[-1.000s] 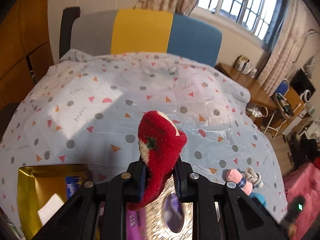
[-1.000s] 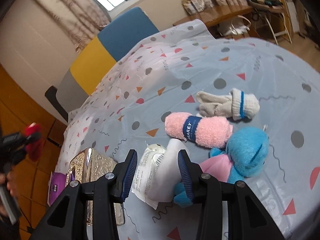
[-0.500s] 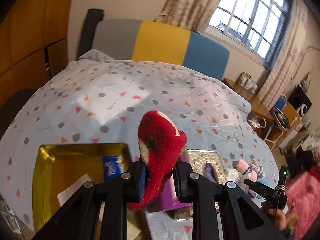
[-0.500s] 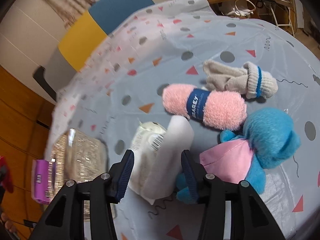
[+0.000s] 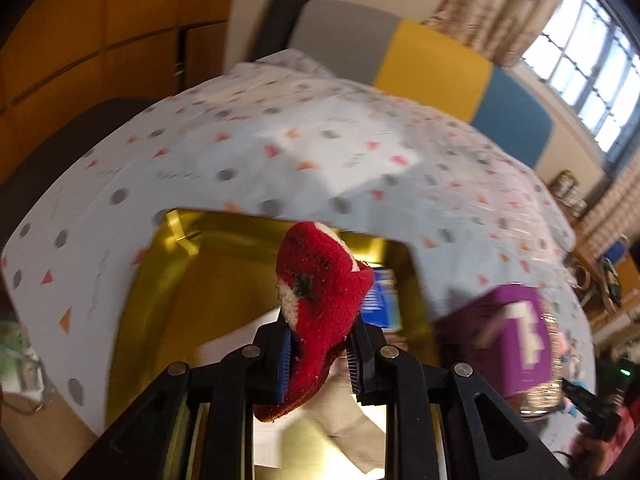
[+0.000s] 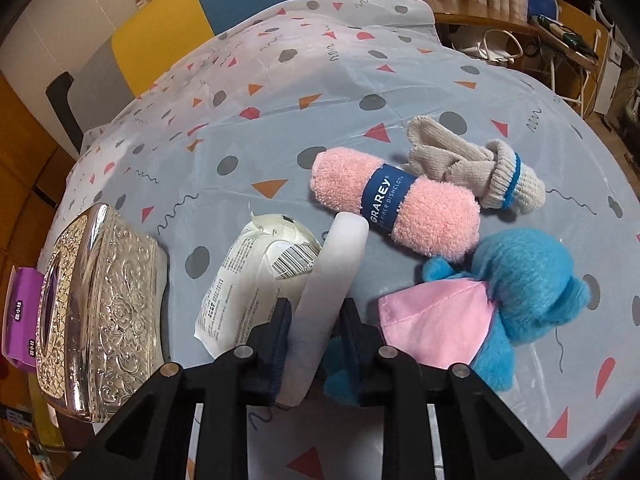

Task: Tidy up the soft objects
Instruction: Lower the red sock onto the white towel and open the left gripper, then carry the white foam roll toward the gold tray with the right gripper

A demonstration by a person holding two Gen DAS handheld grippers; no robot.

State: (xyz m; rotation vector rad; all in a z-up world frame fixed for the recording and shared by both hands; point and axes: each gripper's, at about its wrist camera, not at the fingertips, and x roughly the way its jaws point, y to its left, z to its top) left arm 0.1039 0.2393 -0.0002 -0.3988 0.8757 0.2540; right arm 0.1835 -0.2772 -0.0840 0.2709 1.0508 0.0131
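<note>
My left gripper is shut on a red fuzzy sock and holds it above a gold tray. In the right wrist view my right gripper points down at the table. Its jaws are closing on a white pad, and both of them touch it. The pad leans on a white pack with a barcode. Just beyond lie a pink rolled dishcloth, grey knit gloves and a blue plush toy with a pink bib.
An embossed silver box stands left of the pack, with a purple box beside it. That purple box shows blurred right of the tray. A blue packet and white paper lie in the tray. The tablecloth is dotted.
My left gripper has carried the red sock leftward and down until it is over the gold tray. The right jaws have narrowed onto the white pad and tilted further down.
</note>
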